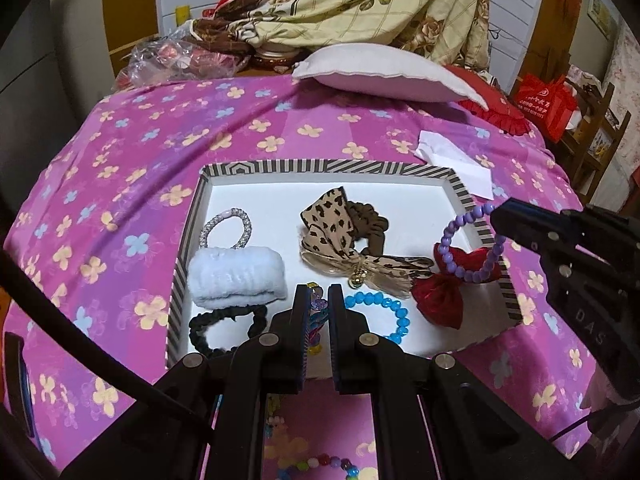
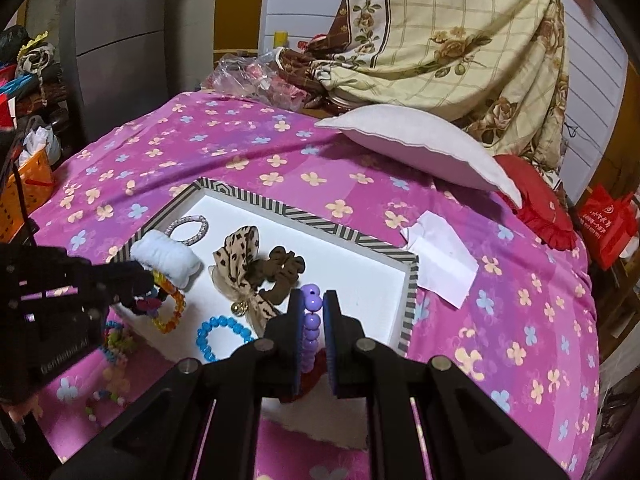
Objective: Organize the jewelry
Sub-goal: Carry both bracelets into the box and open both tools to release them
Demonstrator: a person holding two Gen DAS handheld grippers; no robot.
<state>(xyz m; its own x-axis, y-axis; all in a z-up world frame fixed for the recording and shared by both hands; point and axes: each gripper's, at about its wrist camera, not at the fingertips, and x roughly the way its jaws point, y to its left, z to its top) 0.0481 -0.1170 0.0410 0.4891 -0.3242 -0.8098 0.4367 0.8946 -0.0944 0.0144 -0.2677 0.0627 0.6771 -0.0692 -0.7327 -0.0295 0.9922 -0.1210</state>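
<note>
Overhead, both tongs grip bead bracelets above striped tray on flowered bedspread.

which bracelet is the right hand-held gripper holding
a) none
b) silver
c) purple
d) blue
c: the right hand-held gripper is shut on the purple bracelet over the tray, with the purple beads pinched between its fingers; the blue bracelet lies in the tray.
</note>
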